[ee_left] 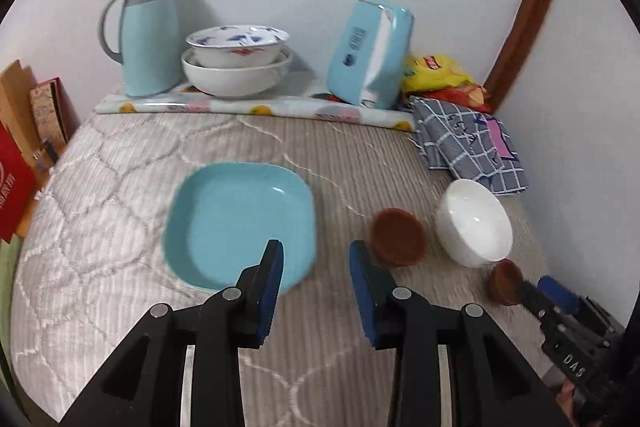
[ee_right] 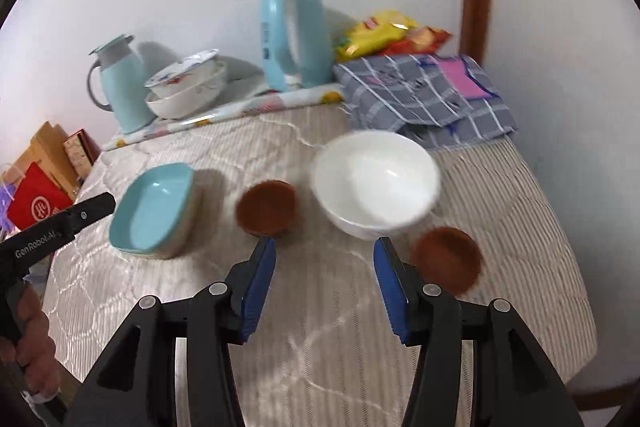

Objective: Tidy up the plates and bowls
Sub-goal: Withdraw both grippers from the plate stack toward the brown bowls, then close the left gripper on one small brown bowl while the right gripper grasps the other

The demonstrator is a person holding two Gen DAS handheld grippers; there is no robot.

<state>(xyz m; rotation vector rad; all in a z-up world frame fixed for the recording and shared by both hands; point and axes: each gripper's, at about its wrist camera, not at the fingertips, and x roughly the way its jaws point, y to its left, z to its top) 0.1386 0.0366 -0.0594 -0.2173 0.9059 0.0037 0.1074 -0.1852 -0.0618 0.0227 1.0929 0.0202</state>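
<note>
The black left gripper with blue finger pads [ee_left: 316, 263] fills the bottom centre of its own view, jaws spread wide and holding nothing. The matching black right gripper [ee_right: 325, 257] sits likewise at lower centre, fingers parted and empty. A bare hand [ee_right: 30, 339] grips a handle at the lower left edge of the right wrist view.

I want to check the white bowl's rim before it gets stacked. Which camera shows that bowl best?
The right wrist view: the white bowl sits large and central just beyond the open right gripper, though slightly motion-blurred. In the left wrist view the same bowl appears smaller, off to the right and seen from the side.
</note>
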